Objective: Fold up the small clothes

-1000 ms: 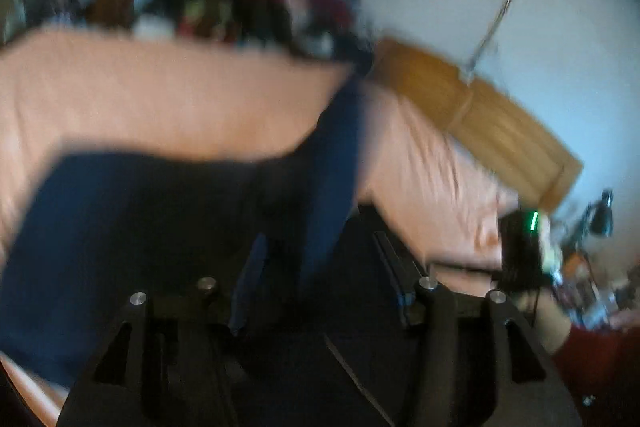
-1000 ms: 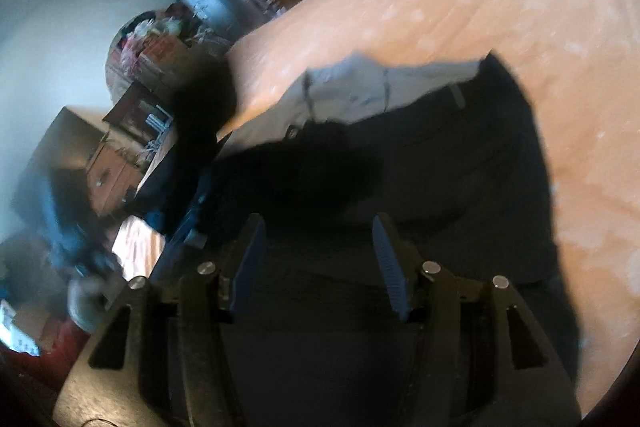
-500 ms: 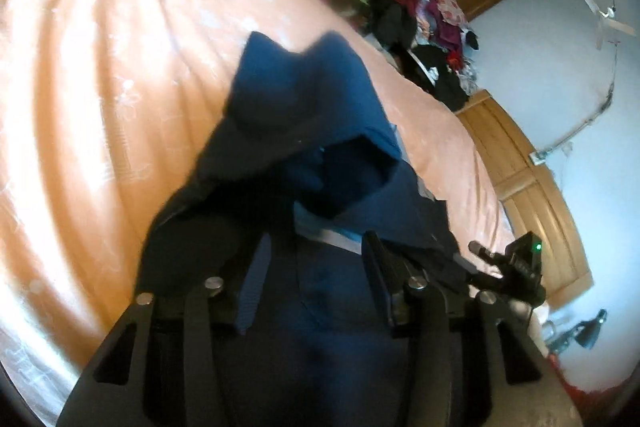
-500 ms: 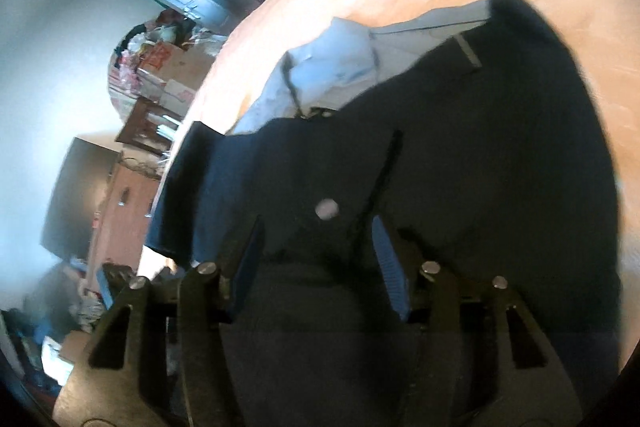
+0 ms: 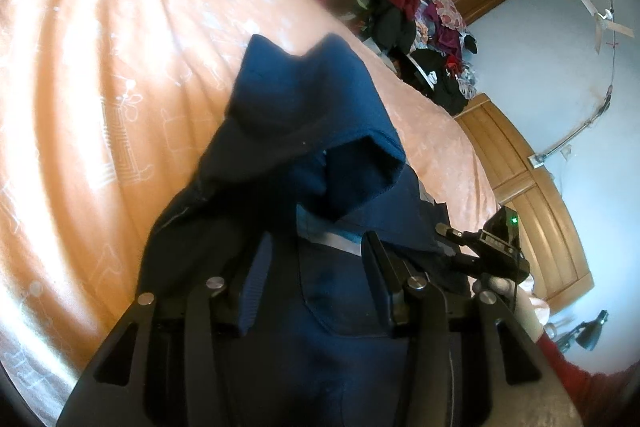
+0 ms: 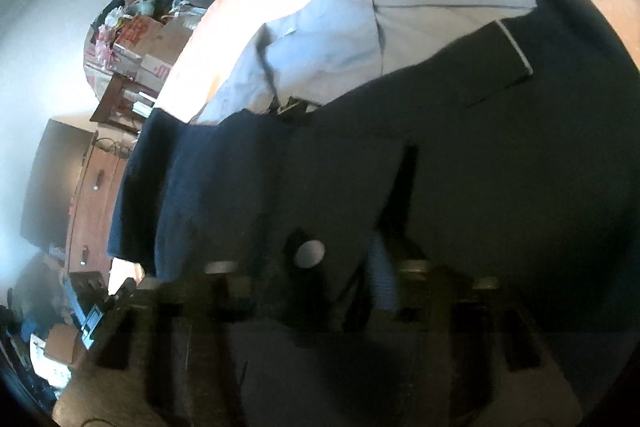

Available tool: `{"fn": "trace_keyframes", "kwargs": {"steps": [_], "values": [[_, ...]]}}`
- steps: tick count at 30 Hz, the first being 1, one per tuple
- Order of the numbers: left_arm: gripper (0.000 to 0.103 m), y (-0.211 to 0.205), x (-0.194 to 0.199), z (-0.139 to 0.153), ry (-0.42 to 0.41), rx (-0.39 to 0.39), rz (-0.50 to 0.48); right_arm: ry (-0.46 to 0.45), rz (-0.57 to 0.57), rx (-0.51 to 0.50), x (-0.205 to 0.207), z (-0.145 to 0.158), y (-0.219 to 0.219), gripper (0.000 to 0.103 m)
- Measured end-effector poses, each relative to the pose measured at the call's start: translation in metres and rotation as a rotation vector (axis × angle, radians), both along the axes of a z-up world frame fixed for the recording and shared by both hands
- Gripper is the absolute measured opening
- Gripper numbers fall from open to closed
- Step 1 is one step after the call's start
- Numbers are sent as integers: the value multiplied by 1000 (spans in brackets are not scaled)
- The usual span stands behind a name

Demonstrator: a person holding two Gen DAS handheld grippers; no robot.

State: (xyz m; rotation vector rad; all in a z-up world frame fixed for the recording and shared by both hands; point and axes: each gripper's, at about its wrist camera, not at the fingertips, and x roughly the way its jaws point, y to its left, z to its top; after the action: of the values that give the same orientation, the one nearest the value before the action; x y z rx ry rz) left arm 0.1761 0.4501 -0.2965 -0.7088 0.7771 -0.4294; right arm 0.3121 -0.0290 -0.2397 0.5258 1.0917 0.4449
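The navy garment [image 5: 308, 131] lies on the bed [image 5: 100, 75], part flat and part raised. In the left wrist view one sleeve or corner stands up in a loose hump and curls over, so the fabric there is lifted rather than resting. That suits a fold in progress: a raised flap can be carried across the flat body of the garment. A pale band [image 5: 332, 241] shows just beyond the fingers, probably a hem or inner lining.

The left tongs [image 5: 316, 267] sit low over the dark fabric with their fingers [image 5: 378, 265] well apart. Cloth lies between and under them, but no pinch is visible; they read as wide, not clamped.

In the right wrist view the garment [image 6: 460, 167] covers most of the frame, with a round button [image 6: 309, 254] near the fingers. The right tongs [image 6: 320, 279] are blurred by motion. Cloth drapes across the gap, and whether they grip it cannot be told.

A light grey garment [image 6: 320, 39] lies partly under the navy one, on its far side. It is likely waiting its turn.

Beyond the bed, a heap of clothes [image 5: 420, 27] sits against wooden wardrobe doors [image 5: 532, 195]. The right tongs' housing [image 5: 496, 247], green lamp lit, appears beside the left tongs, so both work the same edge.
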Motion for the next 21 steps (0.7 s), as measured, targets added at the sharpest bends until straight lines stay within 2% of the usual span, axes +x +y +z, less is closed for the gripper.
{"fn": "trace_keyframes", "kwargs": {"steps": [1,5,8,12,17,20,21], "values": [[49,0,-1,1,-1,0,1,-9,1,6,0,2,-1,4],[49,0,-1,2,-3,-2,5,-115,-2,-6,-9,34,-10,3],[49,0,0,2,-5,-2,8,-168,-42,-24,-15,59,-39,3],[49,0,1,2,-3,2,8,-155,-121,-64,-18,63,-82,3],[49,0,3,2,3,12,10,-128,-138,-93,-23,53,-97,3],[47,-4,3,8,31,49,11,-80,-123,-191,-19,41,-91,10],[47,-7,1,14,26,62,6,-96,-136,-243,-22,46,-89,10]]}}
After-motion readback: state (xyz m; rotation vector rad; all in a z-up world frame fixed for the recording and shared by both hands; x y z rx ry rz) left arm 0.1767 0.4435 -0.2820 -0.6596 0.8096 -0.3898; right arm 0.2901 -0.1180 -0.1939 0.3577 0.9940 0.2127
